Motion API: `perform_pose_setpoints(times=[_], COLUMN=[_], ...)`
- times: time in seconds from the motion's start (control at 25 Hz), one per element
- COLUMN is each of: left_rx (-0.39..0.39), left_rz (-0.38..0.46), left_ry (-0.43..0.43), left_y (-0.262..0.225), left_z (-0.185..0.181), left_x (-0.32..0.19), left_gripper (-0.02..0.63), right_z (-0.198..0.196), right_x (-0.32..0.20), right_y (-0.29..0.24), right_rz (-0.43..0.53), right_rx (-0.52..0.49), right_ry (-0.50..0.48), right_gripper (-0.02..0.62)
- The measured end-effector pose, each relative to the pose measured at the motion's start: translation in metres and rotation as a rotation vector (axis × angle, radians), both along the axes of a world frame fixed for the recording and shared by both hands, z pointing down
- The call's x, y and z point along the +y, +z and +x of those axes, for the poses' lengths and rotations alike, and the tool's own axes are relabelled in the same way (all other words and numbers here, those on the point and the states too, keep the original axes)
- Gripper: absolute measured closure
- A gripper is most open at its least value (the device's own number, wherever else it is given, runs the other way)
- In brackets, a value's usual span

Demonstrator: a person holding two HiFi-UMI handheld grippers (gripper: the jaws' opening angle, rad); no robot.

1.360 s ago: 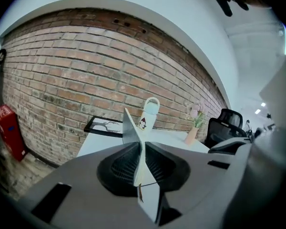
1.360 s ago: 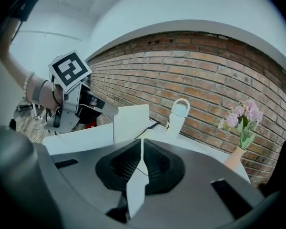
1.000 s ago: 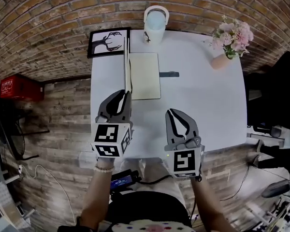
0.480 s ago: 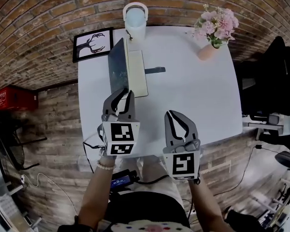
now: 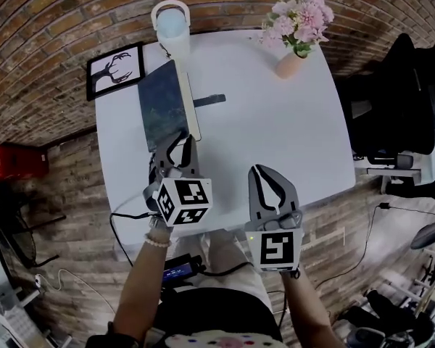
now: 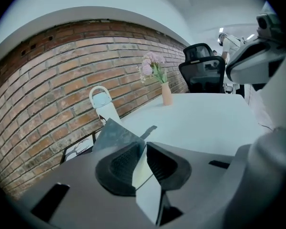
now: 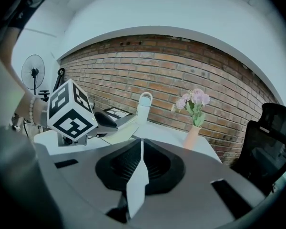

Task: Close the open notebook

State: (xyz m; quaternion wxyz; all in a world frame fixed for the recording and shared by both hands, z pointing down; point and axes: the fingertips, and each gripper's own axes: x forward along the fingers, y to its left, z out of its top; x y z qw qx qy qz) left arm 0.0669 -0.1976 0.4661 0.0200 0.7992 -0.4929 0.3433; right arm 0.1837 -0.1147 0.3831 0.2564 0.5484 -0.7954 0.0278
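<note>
The notebook lies on the white table, left of centre. Its dark cover leans over the cream pages, so only a strip of them shows. In the left gripper view the cover stands tilted above the page. My left gripper is at the notebook's near edge. Its jaws stand a little apart, with only the page showing in the gap and nothing pinched. My right gripper hovers over the table's front part, shut with nothing in it.
A white bottle and a framed deer picture stand behind the notebook. A dark pen lies to its right. A vase of pink flowers is at the back right. A black office chair stands beyond the table's right edge.
The cover has swung from upright to leaning over the pages. My left gripper has rolled and dropped toward the notebook's near edge. The right gripper has stayed shut.
</note>
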Motion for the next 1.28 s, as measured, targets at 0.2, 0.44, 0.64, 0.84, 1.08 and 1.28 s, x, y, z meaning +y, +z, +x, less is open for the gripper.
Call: perform_pose_setpoints(times=[0.2,0.44,0.64,0.84,1.08,1.28], left_rx=[-0.045,-0.110,-0.130,-0.105,-0.014,0.109], left_rz=[-0.030,-0.061,-0.095,-0.123,-0.147,-0.114], left_ry=[0.039,0.066,0.075,0.069,0.082,0.119], left_y=[0.021,0.042,0.056,0.063,0.054,0.018], left_z=[0.012,0.020,0.025,0.027,0.026,0.023], left_x=[-0.001,0.000,0.000,0.000,0.002,0.010], left_gripper=[0.535,0.534,0.529,0.522,0.518,0.560], right_z=[0.018,0.041,0.052,0.054,0.042,0.022], right_x=[0.004,0.011,0.013,0.013,0.012,0.006], right_y=[-0.005,-0.003,0.003,0.006,0.003,-0.008], right_rz=[0.015,0.010,-0.006,-0.006,-0.005,0.009], right_rx=[-0.017,-0.025,-0.044,-0.054,-0.055,-0.076], right_ry=[0.044,0.095,0.129,0.137,0.112,0.076], right_gripper=[0.553,0.554,0.554,0.554,0.554,0.553])
